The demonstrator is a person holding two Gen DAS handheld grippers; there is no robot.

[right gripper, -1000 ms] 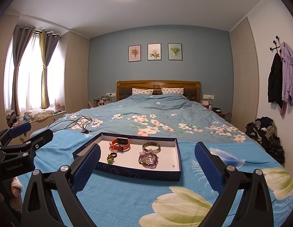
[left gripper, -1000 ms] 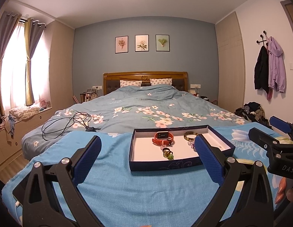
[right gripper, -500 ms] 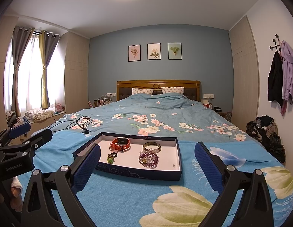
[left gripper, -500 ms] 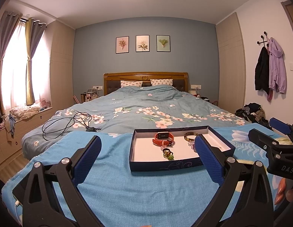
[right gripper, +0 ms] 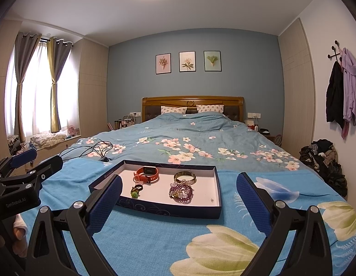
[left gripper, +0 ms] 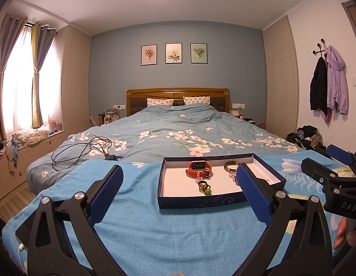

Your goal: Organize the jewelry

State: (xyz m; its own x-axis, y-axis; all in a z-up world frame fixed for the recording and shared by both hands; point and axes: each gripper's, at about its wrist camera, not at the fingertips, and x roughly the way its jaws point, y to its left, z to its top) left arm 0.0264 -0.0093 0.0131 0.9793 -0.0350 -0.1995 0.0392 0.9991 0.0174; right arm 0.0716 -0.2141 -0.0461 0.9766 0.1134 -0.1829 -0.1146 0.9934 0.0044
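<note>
A dark blue shallow box (left gripper: 200, 201) (right gripper: 168, 209) with a white floor lies on a blue towel at the foot of the bed. Inside it rest an orange smartwatch (left gripper: 199, 169) (right gripper: 146, 174), a gold bangle (left gripper: 230, 165) (right gripper: 185, 176), a purple beaded bracelet (right gripper: 180, 191), a small ring with a green ornament (left gripper: 205, 187) (right gripper: 135, 191) and a tiny stud (right gripper: 211, 199). My left gripper (left gripper: 179, 191) hovers open in front of the box. My right gripper (right gripper: 179, 197) is open too, just short of the box. Nothing is held.
The blue towel (right gripper: 155, 241) covers the floral duvet (left gripper: 178, 133). A black cable (left gripper: 86, 149) coils on the bed to the left. A window seat with clothes (left gripper: 30, 135) is left; a clothes pile (right gripper: 322, 161) and hanging jackets (left gripper: 329, 85) are right.
</note>
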